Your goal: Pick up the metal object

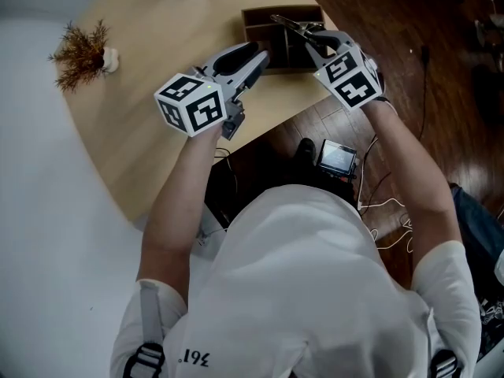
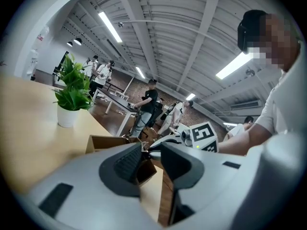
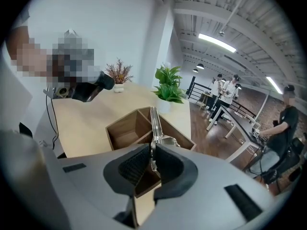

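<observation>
A long, thin metal object (image 1: 293, 25) (image 3: 154, 123) sticks out forward from my right gripper (image 1: 313, 41) (image 3: 153, 159), whose jaws are shut on its near end. It hangs over a brown wooden divided box (image 1: 253, 16) (image 3: 125, 128) at the far edge of the light wood table (image 1: 142, 69). My left gripper (image 1: 253, 60) (image 2: 151, 159) is open with nothing between its fingers, held over the table just left of the box (image 2: 103, 142). In the left gripper view the right gripper's marker cube (image 2: 204, 135) shows beyond the jaws.
A dried plant in a small pot (image 1: 83, 53) stands at the table's left, and a green potted plant (image 3: 168, 87) (image 2: 71, 95) at its far edge. The table's curved edge (image 1: 268, 128) runs below the grippers. A small screen device (image 1: 339, 157) lies on the dark floor. People stand far behind.
</observation>
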`<state>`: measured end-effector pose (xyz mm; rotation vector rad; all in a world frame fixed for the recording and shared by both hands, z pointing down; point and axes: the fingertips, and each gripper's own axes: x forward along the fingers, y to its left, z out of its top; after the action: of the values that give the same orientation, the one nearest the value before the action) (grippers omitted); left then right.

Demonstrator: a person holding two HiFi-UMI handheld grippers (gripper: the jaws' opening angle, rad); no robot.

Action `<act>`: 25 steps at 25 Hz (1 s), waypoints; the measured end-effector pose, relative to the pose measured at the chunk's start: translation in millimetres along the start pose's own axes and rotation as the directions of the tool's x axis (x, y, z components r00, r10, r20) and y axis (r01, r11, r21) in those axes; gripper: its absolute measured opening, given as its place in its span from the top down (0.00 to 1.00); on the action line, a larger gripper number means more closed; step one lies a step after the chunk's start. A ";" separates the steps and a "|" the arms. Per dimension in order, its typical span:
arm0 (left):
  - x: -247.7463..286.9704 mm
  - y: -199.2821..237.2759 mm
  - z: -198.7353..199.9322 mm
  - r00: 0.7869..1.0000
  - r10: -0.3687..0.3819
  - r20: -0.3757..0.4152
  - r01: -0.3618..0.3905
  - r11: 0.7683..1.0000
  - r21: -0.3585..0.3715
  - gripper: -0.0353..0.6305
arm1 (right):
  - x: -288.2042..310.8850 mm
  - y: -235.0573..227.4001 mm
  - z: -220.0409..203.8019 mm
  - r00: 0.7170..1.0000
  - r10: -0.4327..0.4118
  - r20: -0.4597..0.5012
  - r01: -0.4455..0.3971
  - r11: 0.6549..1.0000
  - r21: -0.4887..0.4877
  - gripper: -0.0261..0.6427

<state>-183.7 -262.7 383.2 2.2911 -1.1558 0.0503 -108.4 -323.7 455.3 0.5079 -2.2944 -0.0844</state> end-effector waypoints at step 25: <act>16.0 8.7 -19.2 0.999 -0.021 -0.034 0.019 0.998 -0.052 0.79 | 38.2 -5.0 -14.5 0.992 -0.086 -0.096 0.078 0.993 -0.084 0.95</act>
<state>-176.2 -268.8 407.8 2.2480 -1.1041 0.0515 -120.4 -341.6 490.3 0.5530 -2.1639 -0.1871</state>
